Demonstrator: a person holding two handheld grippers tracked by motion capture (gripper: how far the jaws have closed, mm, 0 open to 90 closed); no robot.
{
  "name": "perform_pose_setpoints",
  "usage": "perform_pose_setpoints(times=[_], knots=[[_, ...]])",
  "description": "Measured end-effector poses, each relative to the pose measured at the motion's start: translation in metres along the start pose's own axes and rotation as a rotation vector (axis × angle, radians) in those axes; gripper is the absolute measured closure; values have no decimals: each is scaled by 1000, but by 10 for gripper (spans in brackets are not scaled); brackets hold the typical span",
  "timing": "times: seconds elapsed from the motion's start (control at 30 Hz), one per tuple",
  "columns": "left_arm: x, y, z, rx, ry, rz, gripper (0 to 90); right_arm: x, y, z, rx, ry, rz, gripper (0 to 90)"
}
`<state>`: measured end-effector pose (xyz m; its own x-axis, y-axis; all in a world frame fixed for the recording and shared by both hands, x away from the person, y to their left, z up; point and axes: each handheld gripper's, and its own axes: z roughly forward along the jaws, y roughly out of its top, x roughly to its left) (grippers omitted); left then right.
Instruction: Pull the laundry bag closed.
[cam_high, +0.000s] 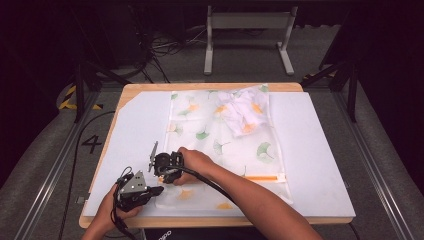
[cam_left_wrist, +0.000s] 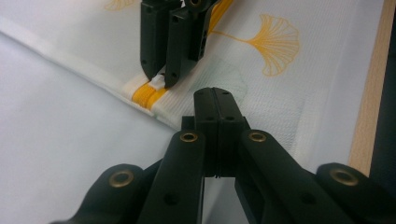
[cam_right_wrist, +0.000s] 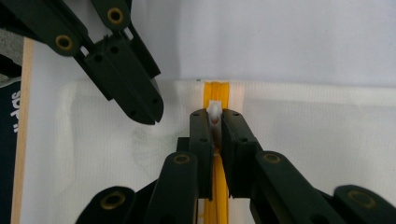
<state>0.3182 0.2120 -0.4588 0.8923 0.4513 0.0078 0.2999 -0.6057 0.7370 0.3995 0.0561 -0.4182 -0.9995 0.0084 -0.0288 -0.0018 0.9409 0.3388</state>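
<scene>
A white mesh bag (cam_high: 225, 135) printed with green and yellow leaves lies flat on the white mat, with a white garment (cam_high: 245, 112) inside at its far end. Its yellow zipper (cam_high: 260, 177) runs along the near side. My right gripper (cam_right_wrist: 215, 116) is shut on the white zipper pull (cam_right_wrist: 214, 108) at the zipper's left end (cam_left_wrist: 147, 95); seen from above, the right gripper (cam_high: 162, 175) points down at the bag. My left gripper (cam_left_wrist: 215, 98) is shut, its tips resting on the mesh just beside the pull. Whether fabric is pinched between the left jaws I cannot tell.
The white mat (cam_high: 310, 150) covers a wooden table (cam_high: 200, 86) whose near edge lies just behind my left hand. A metal stand (cam_high: 247, 30) and cables sit on the floor beyond the table. Dark frame legs flank both sides.
</scene>
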Motion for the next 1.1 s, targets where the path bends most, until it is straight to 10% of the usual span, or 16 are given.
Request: perform_pose_setpoints(times=[0.4,1.1], knots=[[10,2,-11,-84,80,-78,900,5,-1,1,-7,-40,-8,835],[35,18,18,-7,78,-186,900,7,-7,1,-49,-55,10,836]])
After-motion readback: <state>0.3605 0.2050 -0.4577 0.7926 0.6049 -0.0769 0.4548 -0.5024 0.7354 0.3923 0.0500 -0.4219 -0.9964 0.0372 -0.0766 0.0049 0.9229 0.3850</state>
